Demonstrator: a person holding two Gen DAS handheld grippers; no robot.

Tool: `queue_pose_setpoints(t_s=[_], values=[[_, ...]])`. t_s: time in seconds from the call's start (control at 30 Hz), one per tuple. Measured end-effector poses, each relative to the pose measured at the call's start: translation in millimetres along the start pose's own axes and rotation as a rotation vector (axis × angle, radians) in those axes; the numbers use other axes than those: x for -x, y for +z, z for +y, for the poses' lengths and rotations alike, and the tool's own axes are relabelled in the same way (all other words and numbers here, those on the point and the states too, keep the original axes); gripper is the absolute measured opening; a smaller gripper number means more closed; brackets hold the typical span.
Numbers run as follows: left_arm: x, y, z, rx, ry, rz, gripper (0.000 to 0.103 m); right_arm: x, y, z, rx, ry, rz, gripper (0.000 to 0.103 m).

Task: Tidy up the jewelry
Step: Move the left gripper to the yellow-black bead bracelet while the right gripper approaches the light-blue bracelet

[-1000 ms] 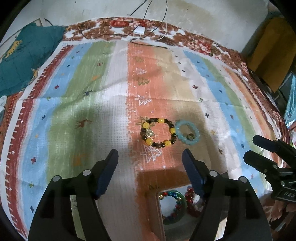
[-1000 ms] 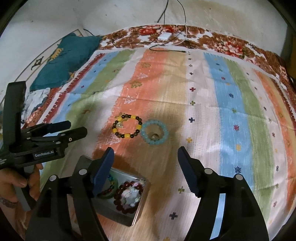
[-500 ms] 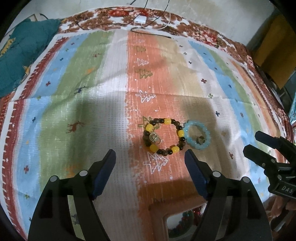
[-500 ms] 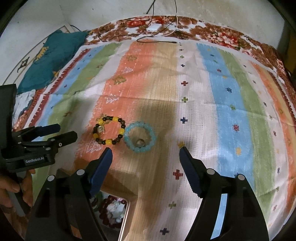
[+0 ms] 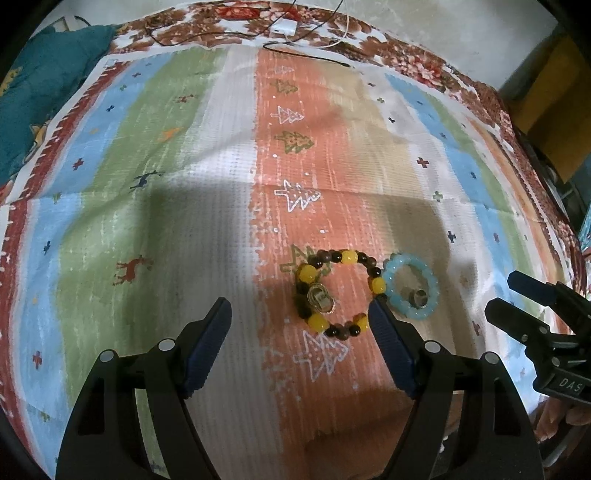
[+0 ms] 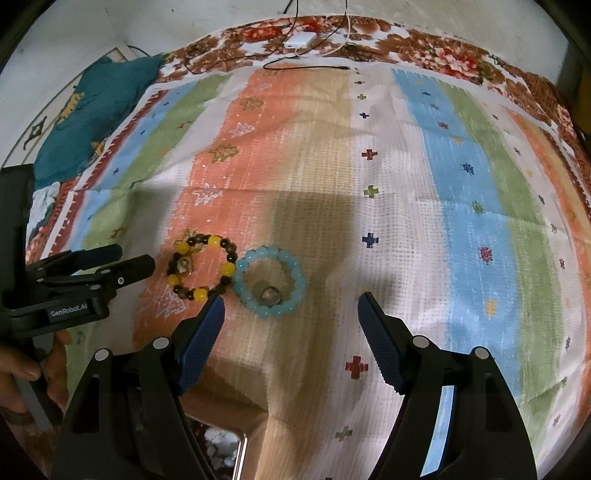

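A brown and yellow bead bracelet (image 5: 334, 291) with a metal charm lies flat on the striped cloth, touching a pale blue bead bracelet (image 5: 410, 290) on its right. Both show in the right wrist view, the brown and yellow bracelet (image 6: 201, 267) left of the blue bracelet (image 6: 270, 281). My left gripper (image 5: 301, 321) is open and empty, its right finger tip just before the brown and yellow bracelet. My right gripper (image 6: 290, 310) is open and empty, just before the blue bracelet. A metal box (image 6: 225, 454) holding beads shows at the bottom of the right wrist view.
The striped cloth (image 5: 184, 166) covers a floral bedspread (image 6: 443, 55). A white charger and cables (image 5: 284, 27) lie at the far edge. A teal cushion (image 6: 99, 107) sits far left. The left gripper shows in the right wrist view (image 6: 110, 264).
Both grippers have moved forward toward the two bracelets, which now sit close to the fingertips. The metal box has slid almost out of both views. Both grippers stay open.
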State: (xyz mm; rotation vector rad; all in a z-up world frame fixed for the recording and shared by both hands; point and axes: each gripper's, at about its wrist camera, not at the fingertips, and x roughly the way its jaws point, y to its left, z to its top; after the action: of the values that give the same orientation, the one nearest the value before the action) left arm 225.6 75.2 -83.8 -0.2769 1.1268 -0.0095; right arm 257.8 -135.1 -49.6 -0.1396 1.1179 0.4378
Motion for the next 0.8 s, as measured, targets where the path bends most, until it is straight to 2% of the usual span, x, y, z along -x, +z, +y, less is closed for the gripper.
queue_pose_setpoints(t_s=[0.4,0.8], values=[[-21.1,10.9,-2.1,-0.021,0.011,0.025,0.076,-25.9,7.6,-3.1,-0.002,-0.017,0.033,0.075],[-40.2,17.4,-1.9,-0.051,0.025,0.057,0.069,-47.3,12.0,-6.5,0.008,-0.039,0.048,0.075]])
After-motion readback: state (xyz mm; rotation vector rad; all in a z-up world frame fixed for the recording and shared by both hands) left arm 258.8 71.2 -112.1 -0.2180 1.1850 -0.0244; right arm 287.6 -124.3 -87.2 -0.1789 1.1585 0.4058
